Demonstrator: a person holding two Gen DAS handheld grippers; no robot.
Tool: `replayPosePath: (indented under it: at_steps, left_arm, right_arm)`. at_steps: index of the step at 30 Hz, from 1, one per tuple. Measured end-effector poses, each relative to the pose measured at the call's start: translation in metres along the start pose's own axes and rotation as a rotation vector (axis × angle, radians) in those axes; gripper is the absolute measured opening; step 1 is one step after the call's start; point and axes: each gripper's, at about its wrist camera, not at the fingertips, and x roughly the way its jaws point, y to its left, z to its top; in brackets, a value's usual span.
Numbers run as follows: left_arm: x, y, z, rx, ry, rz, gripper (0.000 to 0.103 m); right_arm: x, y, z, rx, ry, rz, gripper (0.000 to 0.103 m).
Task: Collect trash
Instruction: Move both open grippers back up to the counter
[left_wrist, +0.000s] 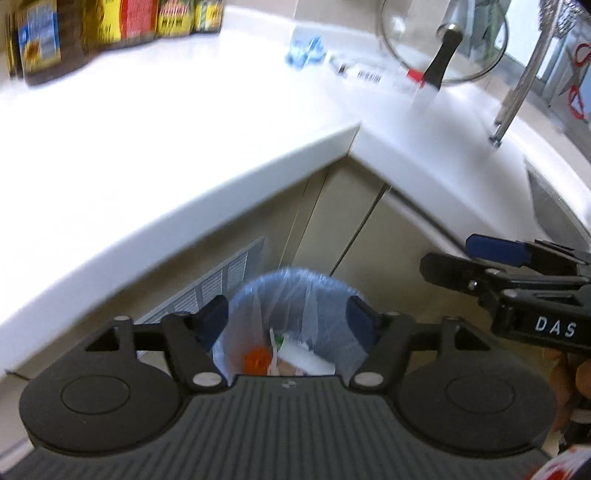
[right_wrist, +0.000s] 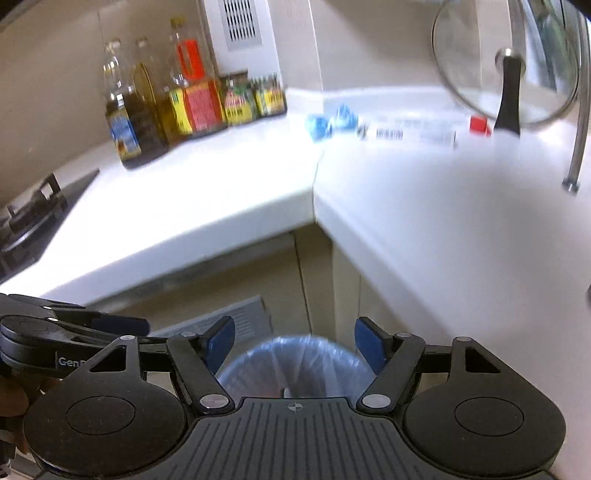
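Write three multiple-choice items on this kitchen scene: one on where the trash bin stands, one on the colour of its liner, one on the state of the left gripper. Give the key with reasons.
1. Where does the trash bin stand?
A. On the counter
B. On the floor below the counter corner
C. In the sink

2. What colour is the bin liner?
A. Black
B. Yellow
C. Translucent blue

3. How is the left gripper?
A. Jaws open, nothing between them
B. Shut on a bottle
C. Shut on the glass lid

Key: 1 B, the bin sits low against the cabinet fronts under the white counter. 2 C, thin bluish plastic drapes over its rim. 3 A, the blue pads stand apart with only the bin seen beyond them.
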Motion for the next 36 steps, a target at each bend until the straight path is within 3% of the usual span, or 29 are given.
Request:
replayPosePath:
  at_steps: [9, 17, 20, 28, 36]
  left_arm:
    - [-0.036, -0.006, 0.036, 0.021, -0.126, -0.023, 0.081]
    - [-0.056, 0.003, 0.072, 0.040, -0.217, -0.038, 0.082]
    - [-0.054, 0.000, 0.088, 0.056, -0.239, -0.028, 0.083]
    - [-0.031, -0.012, 0.138, 0.074, -0.312, 0.013, 0.083]
    - [0.013, -0.030, 0.193, 0.107, -0.297, 0.054, 0.083]
  right_arm:
    - [-0.037, -0.015, 0.037, 0.000, -0.122, -0.074, 0.075]
    - [-0.056, -0.038, 0.072, -0.005, -0.198, -0.145, 0.079]
    - [-0.055, -0.047, 0.089, -0.071, -0.229, -0.149, 0.079]
    - [-0.008, -0.093, 0.152, -0.243, -0.139, -0.036, 0.082]
    - [0.057, -0.139, 0.214, -0.415, -0.049, 0.101, 0.084]
